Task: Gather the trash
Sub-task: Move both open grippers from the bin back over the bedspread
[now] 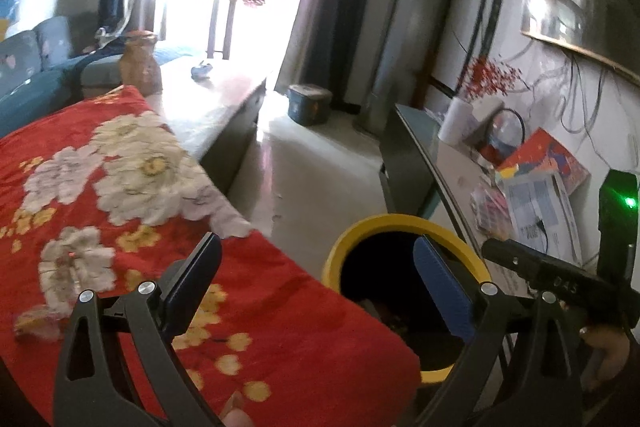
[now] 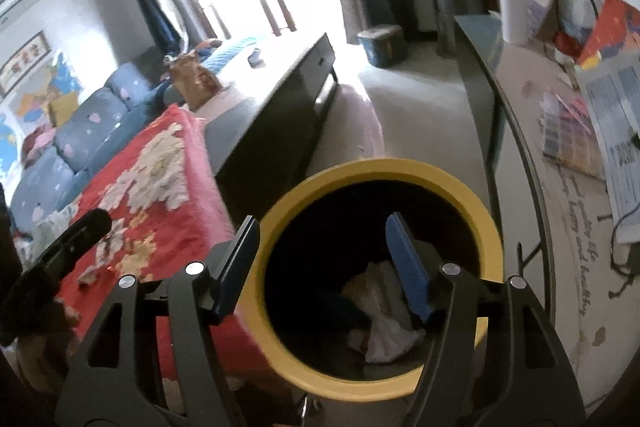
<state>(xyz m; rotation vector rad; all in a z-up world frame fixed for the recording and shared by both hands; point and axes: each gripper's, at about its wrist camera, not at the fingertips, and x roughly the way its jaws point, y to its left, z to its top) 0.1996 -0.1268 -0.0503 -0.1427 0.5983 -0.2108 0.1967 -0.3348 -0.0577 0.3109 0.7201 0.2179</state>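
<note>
A bin with a yellow rim [image 1: 400,222] [image 2: 380,167] stands on the floor beside a table draped in a red flowered cloth [image 1: 120,187] [image 2: 168,163]. Inside the bin lies crumpled white paper [image 2: 384,331]. My right gripper [image 2: 320,239] hangs over the bin's mouth, open, nothing between its fingers. My left gripper [image 1: 320,287] is open wide and holds nothing; it spans the cloth's edge and the bin rim. A crumpled wrapper [image 1: 36,323] lies on the cloth at the left. Small scraps [image 2: 90,275] show there in the right wrist view.
A long dark low cabinet [image 1: 236,123] [image 2: 288,115] runs toward the bright window. To the right stands a glass-edged desk [image 1: 452,171] [image 2: 520,131] with papers, a paper roll and cables. A blue sofa [image 2: 80,135] sits behind the red cloth. A teal box [image 1: 308,105] rests on the floor.
</note>
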